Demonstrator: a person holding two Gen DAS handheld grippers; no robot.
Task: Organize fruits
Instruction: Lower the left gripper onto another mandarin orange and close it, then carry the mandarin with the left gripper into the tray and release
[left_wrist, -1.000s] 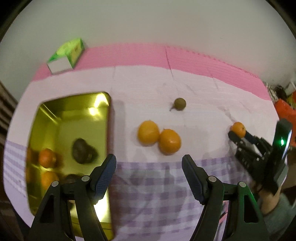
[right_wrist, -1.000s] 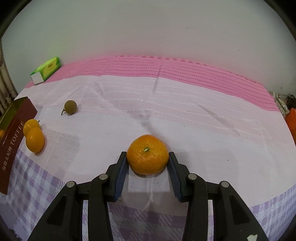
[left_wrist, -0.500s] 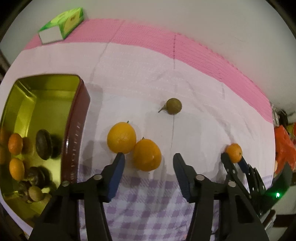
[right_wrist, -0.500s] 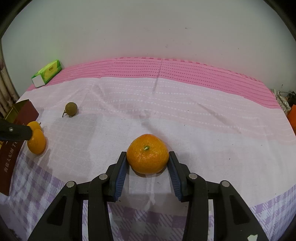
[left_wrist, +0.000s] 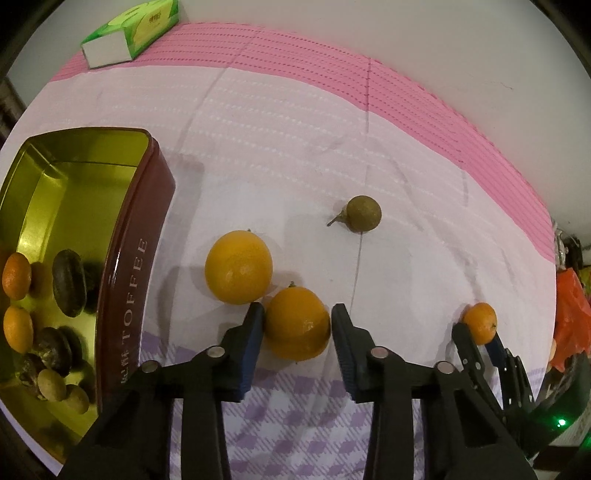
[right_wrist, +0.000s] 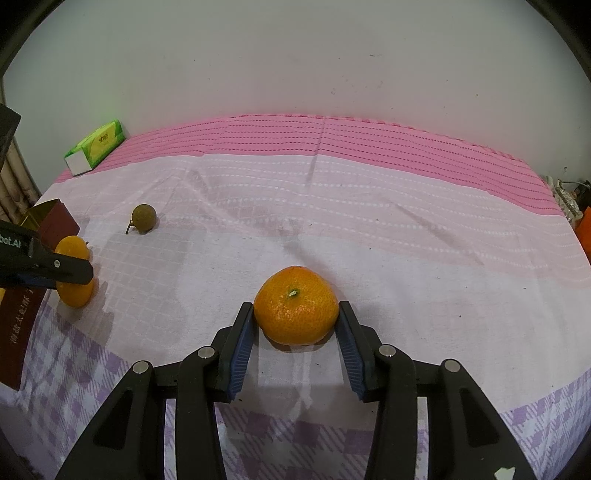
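My left gripper (left_wrist: 297, 323) straddles an orange (left_wrist: 297, 325) on the cloth, with the jaws close on both sides and a small gap on the right. A second orange (left_wrist: 238, 266) lies just beyond it to the left. A small brown fruit (left_wrist: 364, 213) with a stem lies farther back. My right gripper (right_wrist: 295, 319) is shut on a tangerine (right_wrist: 295, 310) resting on the cloth; it also shows in the left wrist view (left_wrist: 480, 326). The open toffee tin (left_wrist: 129, 236) at left holds small oranges and dark fruits.
A green tissue box (left_wrist: 131, 31) lies at the far left by the wall. An orange bag (left_wrist: 570, 317) sits off the table's right edge. The pink and checked cloth (right_wrist: 369, 229) covers the table. The left gripper shows at the left of the right wrist view (right_wrist: 48, 267).
My left gripper moved forward and down from beside the tin until its jaws came around the nearer orange, narrowing. My right gripper stayed still on the tangerine.
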